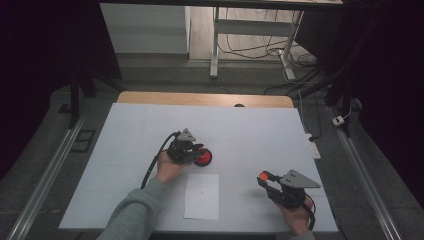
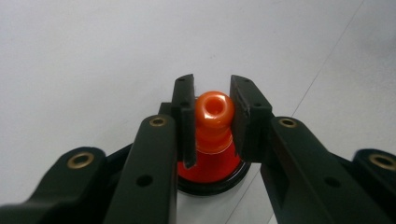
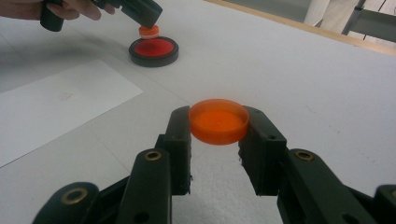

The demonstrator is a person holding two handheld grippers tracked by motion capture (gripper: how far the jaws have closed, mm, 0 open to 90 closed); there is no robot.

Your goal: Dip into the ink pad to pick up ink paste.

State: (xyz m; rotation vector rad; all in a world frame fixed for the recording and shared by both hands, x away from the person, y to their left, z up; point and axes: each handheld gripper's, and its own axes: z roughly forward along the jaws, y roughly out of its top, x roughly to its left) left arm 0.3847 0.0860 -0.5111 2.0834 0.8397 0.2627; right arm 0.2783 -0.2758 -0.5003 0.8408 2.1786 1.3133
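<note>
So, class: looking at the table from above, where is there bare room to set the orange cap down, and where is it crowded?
Free: the far half of the white table, and the stretch between the black-rimmed red base and the right gripper holding the orange cap. Crowded: around the left gripper over the base, with the paper sheet just in front.

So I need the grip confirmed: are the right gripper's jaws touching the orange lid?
Touching. The right gripper view shows both jaws pressed against opposite sides of the orange lid, lifted off the table, no gap.
</note>
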